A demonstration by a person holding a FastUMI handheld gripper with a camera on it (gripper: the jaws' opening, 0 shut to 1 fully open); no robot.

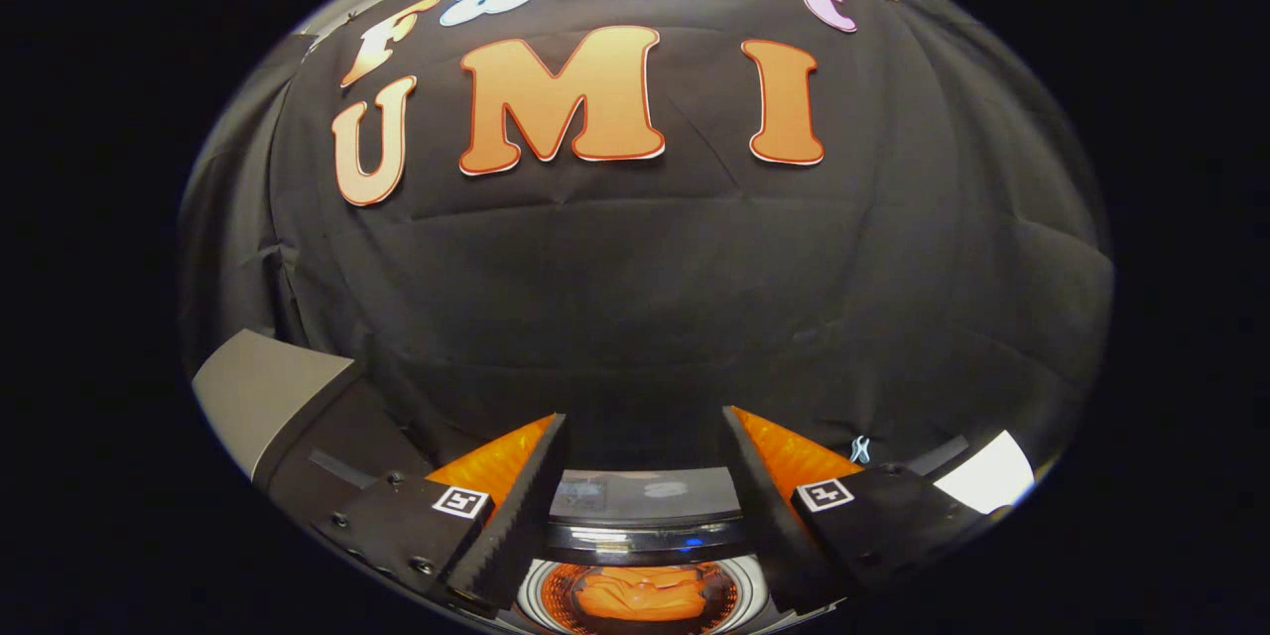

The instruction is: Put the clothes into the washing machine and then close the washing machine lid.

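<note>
My gripper gapes wide, holding nothing. Clothes already in drum, at 6 o'clock beneath fingers. Lid stands raised just beyond, 12 o'clock; I'd close it next

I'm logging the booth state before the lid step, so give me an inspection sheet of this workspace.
Surface: top panel of the washing machine, dark and glossy, just below the tongs.
Job's things: orange clothes lie inside the round drum; the opening is uncovered, so the lid step seems not yet done. I cannot pick out the lid itself.
Clutter: nothing seen.
Grippers: tongs open, fingers spread wide, holding nothing, above the drum opening.
Cables: nothing seen.
Surroundings: black cloth wall beyond the tongs; a grey panel beside one finger and a white patch beside the other, neither clear enough to identify.
</note>
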